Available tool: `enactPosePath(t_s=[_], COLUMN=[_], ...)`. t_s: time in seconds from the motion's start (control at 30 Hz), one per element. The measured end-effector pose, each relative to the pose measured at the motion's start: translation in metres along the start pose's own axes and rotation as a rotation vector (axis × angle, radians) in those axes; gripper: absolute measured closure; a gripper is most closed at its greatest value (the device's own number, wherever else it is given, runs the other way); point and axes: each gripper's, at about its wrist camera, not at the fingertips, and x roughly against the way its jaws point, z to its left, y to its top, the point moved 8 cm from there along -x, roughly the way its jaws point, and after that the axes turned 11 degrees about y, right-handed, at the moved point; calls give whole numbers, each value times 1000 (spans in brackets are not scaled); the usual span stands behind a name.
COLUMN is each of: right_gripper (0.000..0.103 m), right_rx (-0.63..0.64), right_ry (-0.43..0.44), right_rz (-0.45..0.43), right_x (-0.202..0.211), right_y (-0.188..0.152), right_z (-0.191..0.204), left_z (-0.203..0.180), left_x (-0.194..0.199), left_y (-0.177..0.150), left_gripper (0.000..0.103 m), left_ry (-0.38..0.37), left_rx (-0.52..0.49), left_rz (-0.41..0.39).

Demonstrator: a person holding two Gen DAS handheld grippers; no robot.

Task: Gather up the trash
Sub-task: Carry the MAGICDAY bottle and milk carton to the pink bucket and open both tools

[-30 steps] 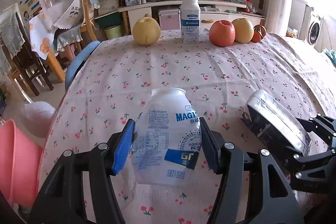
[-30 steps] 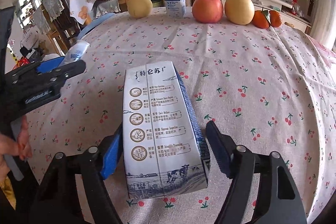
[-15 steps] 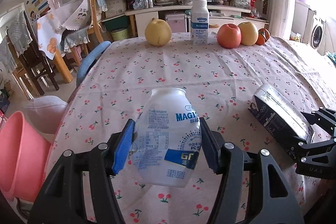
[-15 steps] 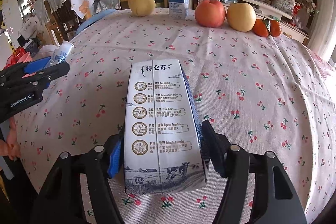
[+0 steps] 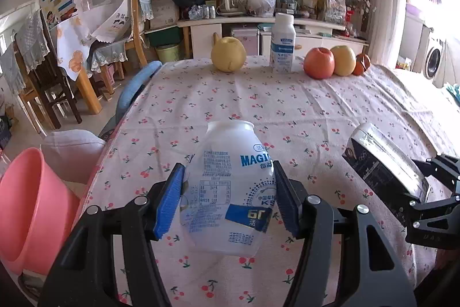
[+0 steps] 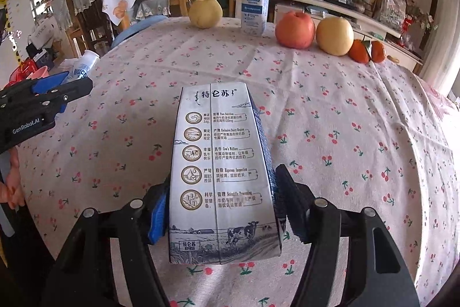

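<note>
My left gripper [image 5: 228, 196] is shut on a white plastic yogurt bottle [image 5: 230, 186] with blue print, held above the cherry-print tablecloth [image 5: 287, 105] near its left front. My right gripper [image 6: 222, 207] is shut on a milk carton [image 6: 221, 171] with grey-white printed panels, held above the cloth. The carton [image 5: 385, 163] and right gripper [image 5: 431, 192] show at the right of the left wrist view. The left gripper [image 6: 43, 102] with the bottle [image 6: 82, 69] shows at the left edge of the right wrist view.
A pink plastic basin [image 5: 31, 209] sits below the table's left edge. At the table's far side stand a pear [image 5: 228, 58], an upright white bottle [image 5: 283, 48], an apple [image 5: 319, 66], a yellow fruit [image 5: 343, 59] and tangerines [image 6: 368, 51]. Chairs [image 5: 57, 82] stand left.
Both grippers have risen and drawn back a little, each still holding its item. The pink basin shows more in the left wrist view.
</note>
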Motion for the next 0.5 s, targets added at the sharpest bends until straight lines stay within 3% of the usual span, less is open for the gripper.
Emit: enactPosePath(t_s=[0.5], right_gripper=[37], right_rx=[-31], right_ry=[60], right_rz=[-14], right_x=[12], right_y=[11], right_z=[27], left_z=[51], left_x=[12], left_y=[8], left_gripper=[42], left_ry=[11], left_rx=[98], left_rz=[-31])
